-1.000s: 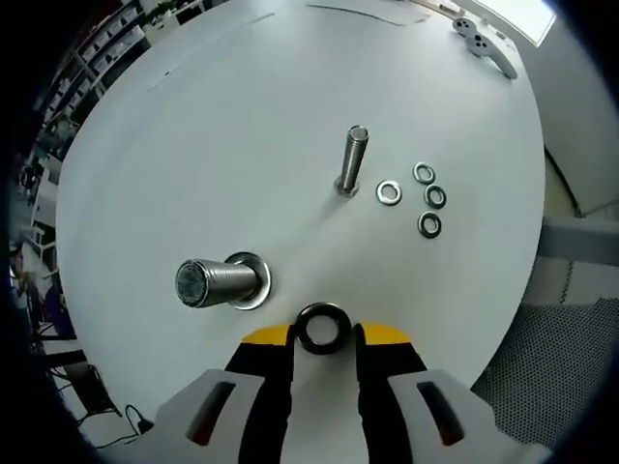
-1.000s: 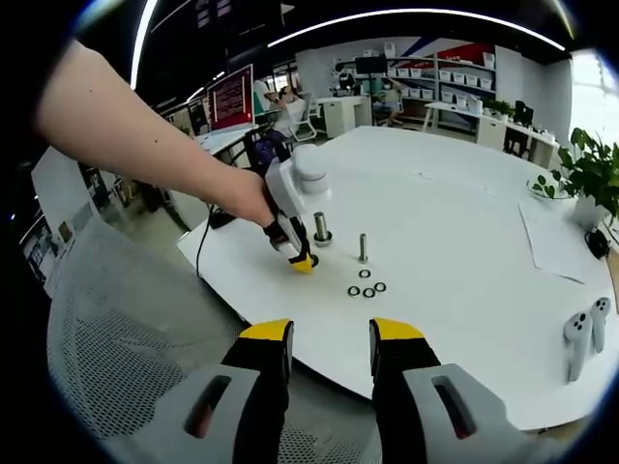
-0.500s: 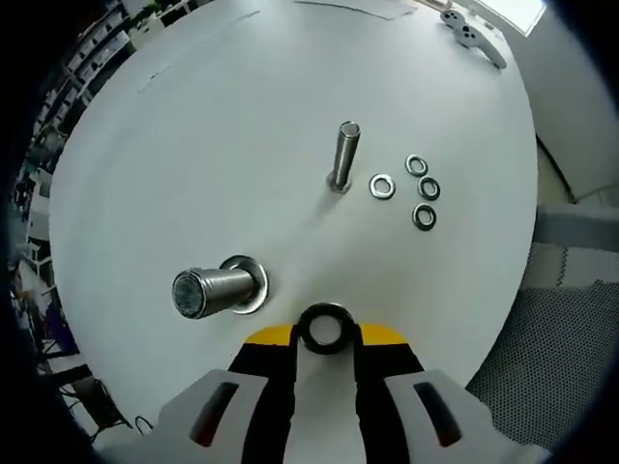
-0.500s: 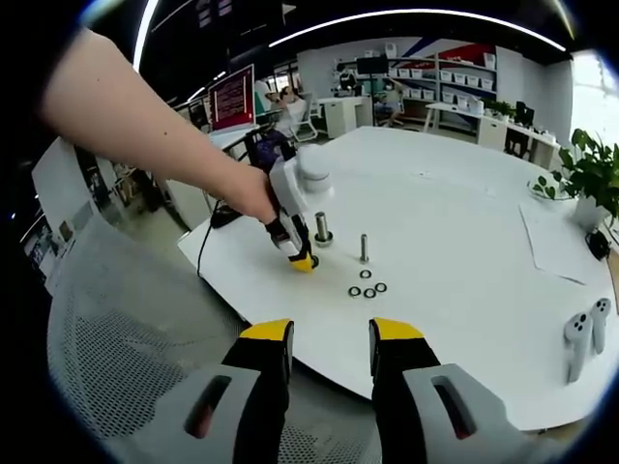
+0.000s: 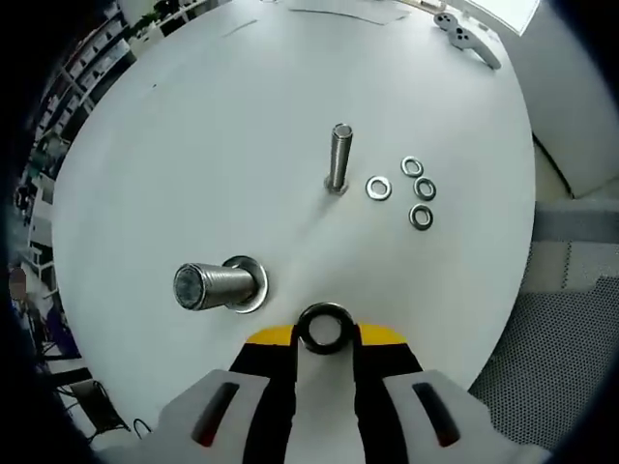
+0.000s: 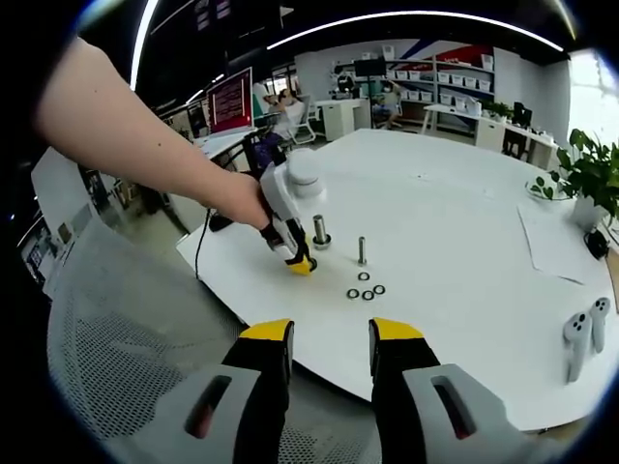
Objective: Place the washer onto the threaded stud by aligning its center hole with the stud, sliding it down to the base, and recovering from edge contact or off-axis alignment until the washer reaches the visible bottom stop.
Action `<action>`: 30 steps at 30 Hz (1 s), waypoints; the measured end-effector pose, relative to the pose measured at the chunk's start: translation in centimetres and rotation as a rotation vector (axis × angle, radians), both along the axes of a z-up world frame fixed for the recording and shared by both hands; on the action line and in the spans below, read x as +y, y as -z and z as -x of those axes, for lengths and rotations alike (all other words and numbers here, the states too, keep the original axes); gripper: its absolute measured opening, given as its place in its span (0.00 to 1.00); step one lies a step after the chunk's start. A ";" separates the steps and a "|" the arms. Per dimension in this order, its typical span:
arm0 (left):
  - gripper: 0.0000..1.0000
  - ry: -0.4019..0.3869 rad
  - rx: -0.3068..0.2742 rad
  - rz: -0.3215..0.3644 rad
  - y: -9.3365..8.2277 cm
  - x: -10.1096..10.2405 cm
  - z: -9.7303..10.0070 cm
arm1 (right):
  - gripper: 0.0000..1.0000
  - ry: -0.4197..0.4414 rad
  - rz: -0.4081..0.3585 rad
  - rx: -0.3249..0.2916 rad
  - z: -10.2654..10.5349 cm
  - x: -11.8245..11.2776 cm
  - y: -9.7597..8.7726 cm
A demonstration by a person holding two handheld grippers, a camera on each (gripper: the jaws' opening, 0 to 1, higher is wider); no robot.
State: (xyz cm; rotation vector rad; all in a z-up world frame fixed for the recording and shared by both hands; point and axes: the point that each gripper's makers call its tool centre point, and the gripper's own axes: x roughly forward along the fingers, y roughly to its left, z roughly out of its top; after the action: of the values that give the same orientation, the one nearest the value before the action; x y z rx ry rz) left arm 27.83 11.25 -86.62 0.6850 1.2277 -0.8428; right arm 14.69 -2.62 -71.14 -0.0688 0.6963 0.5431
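1. Washer, a dark steel ring, sits pinched between the yellow-tipped left tongs, face up so its centre hole stays open for threading.
2. Ahead and to the left of those tongs stands the thick threaded stud on its flat base collar, well placed as the likely target; the ring is not yet over it.
3. Farther ahead rise a slimmer threaded stud and four spare silver washers on the white round tabletop.
4. Right tongs hang open and empty off the tabletop's near edge, apparently held back in reserve.
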 end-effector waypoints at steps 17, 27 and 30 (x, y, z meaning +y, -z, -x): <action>0.19 0.037 0.004 -0.025 -0.6 0.8 0.0 | 0.34 -0.002 0.002 0.002 0.0 0.1 0.0; 0.19 0.050 0.007 -0.008 -1.6 1.2 0.0 | 0.34 -0.001 0.001 0.005 0.0 0.1 0.0; 0.19 0.096 -0.005 -0.011 -2.1 1.2 0.0 | 0.34 -0.004 0.000 0.008 0.0 0.1 0.1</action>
State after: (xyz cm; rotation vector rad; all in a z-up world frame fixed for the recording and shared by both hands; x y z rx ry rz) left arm 27.83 12.44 -84.49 0.7593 1.2026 -0.9139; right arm 14.65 -2.51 -71.25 -0.0682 0.7037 0.5471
